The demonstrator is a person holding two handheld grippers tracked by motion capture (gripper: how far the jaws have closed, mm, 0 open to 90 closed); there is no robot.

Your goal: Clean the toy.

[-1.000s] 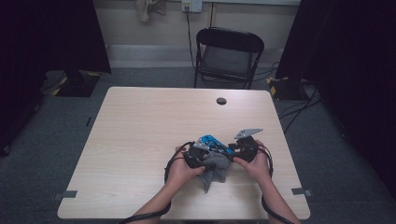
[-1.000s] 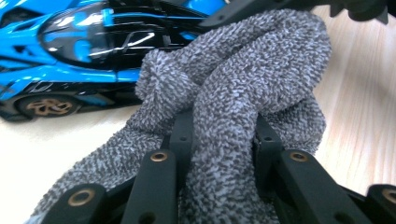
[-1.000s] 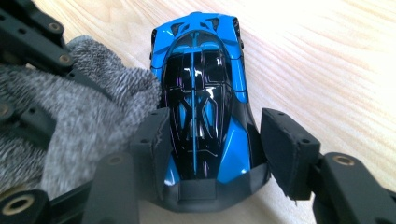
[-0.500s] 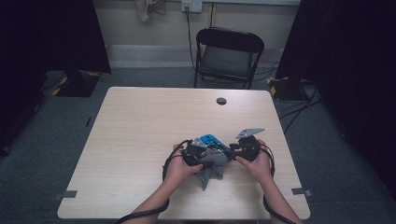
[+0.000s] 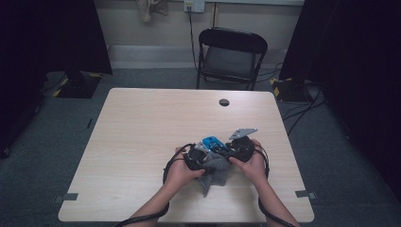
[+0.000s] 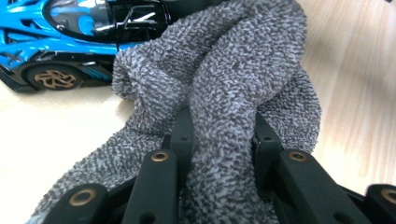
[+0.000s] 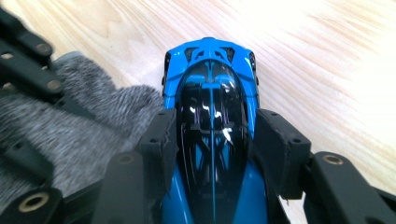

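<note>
Right now you are working at the near right part of the wooden table, well back from the black folding chair at its far side and the small dark grommet near the far edge. Your hands sit close together, with the grey sock bunched between them and trailing toward you.

Your left gripper has its jaws clamped shut on a thick fold of that sock; the knit bulges out above and around the pads. Your right gripper straddles the blue and black toy car, which sits on the table just beyond the sock. Its jaws have just been opening again, and the pads lie right against the car's flanks; I cannot tell whether they truly press.

The risks come from that uncertain hold. If you lift with a loose hold, the glossy, tapered body will likely slide forward out of the jaws and roll away on its wheels. If you pull the sock now, the fold touching the car's side could drag or spin it. Squeezing off-centre could also tip the car sideways.
</note>
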